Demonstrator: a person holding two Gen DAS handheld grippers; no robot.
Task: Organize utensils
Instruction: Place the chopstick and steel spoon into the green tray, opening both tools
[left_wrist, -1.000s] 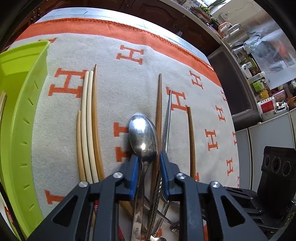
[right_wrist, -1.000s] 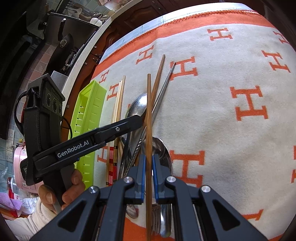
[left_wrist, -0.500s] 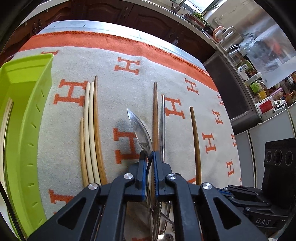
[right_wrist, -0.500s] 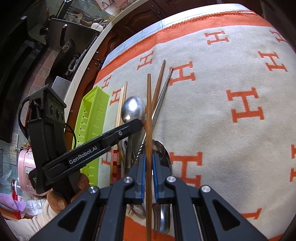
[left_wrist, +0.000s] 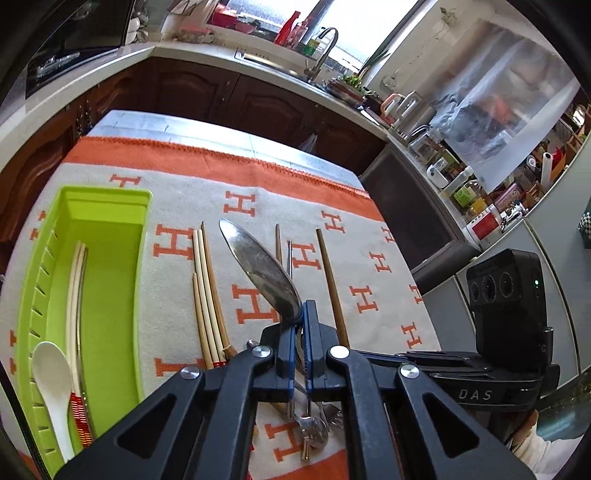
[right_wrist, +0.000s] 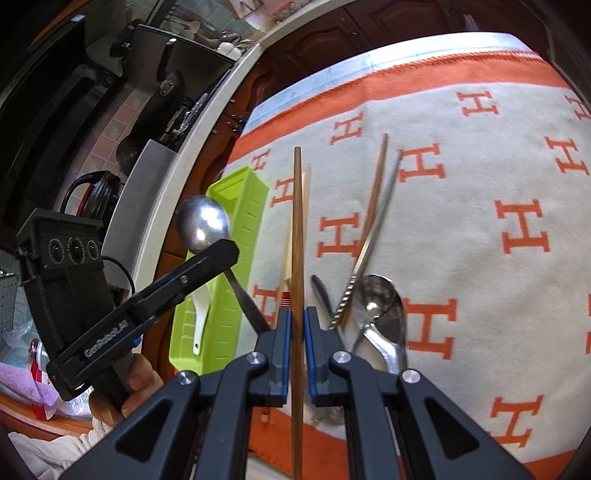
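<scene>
My left gripper (left_wrist: 300, 314) is shut on a steel spoon (left_wrist: 258, 267) and holds it up above the cloth; the same spoon (right_wrist: 203, 223) shows in the right wrist view over the green tray (right_wrist: 236, 258). My right gripper (right_wrist: 297, 317) is shut on a brown wooden chopstick (right_wrist: 297, 229), which points away from me. The green tray (left_wrist: 107, 280) at the left holds a white spoon (left_wrist: 51, 373) and pale chopsticks (left_wrist: 74, 295). Pale chopsticks (left_wrist: 205, 295) lie on the cloth beside the tray.
A brown chopstick (right_wrist: 375, 188) and a steel chopstick (right_wrist: 384, 206) lie crossed on the orange-and-cream cloth (right_wrist: 480, 166). More steel spoons (right_wrist: 380, 310) and a fork (left_wrist: 332, 413) lie near the front edge. Kitchen counters surround the table.
My left gripper has lifted the steel spoon off the cloth and tilted upward, toward the green tray. My right gripper still holds the brown chopstick, raised a little.
</scene>
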